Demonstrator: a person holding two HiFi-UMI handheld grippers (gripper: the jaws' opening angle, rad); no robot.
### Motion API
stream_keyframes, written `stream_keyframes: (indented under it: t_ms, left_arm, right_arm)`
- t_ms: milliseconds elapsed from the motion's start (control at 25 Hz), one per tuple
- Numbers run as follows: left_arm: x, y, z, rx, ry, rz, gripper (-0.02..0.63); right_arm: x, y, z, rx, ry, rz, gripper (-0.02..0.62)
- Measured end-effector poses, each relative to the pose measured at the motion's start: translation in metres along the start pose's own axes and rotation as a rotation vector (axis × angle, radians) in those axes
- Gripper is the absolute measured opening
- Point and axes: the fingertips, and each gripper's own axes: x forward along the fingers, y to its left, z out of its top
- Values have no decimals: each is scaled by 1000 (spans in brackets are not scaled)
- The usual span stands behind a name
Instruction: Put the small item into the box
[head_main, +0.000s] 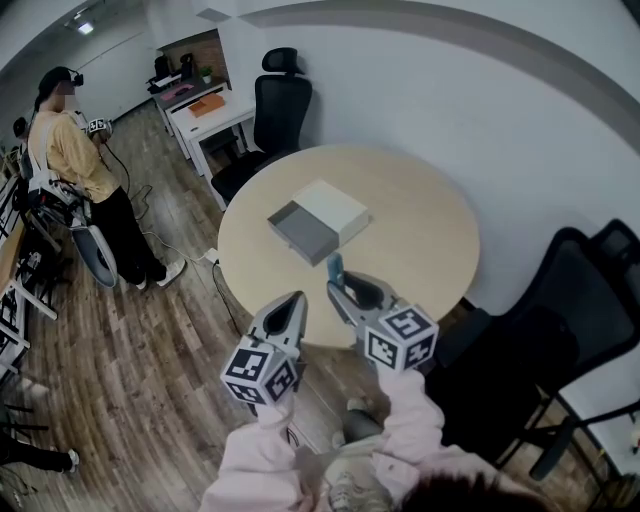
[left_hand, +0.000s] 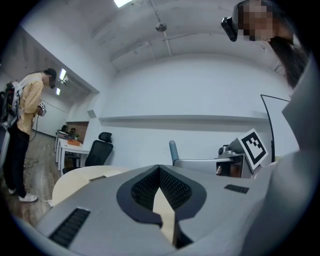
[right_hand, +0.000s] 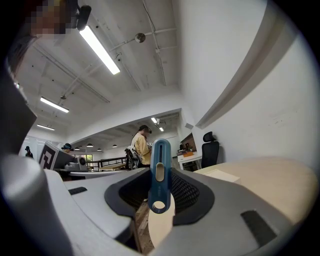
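On the round beige table (head_main: 420, 230) lies the box (head_main: 332, 208), a white sleeve with its grey drawer (head_main: 303, 232) slid out toward the left front. A small blue item (head_main: 335, 268) with a slot and a hole stands upright in my right gripper (head_main: 340, 290), just short of the drawer at the table's near edge. In the right gripper view the blue item (right_hand: 160, 172) sits clamped between the pads of the right gripper (right_hand: 161, 186). My left gripper (head_main: 292, 305) hangs beside it over the near rim, shut and empty, its jaw tips (left_hand: 159, 172) meeting.
A black office chair (head_main: 272, 110) stands behind the table, another black chair (head_main: 560, 330) at my right. A person (head_main: 85, 170) with a headset stands on the wooden floor at far left, near a white desk (head_main: 205, 110). The wall curves close behind the table.
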Motion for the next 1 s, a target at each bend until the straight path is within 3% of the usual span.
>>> stream_keyframes:
  t_ms: [1000]
  left_arm:
    - [95,110,8,-38,-2,93,11]
  right_arm:
    - [138,-68,12,-28,93,103,126]
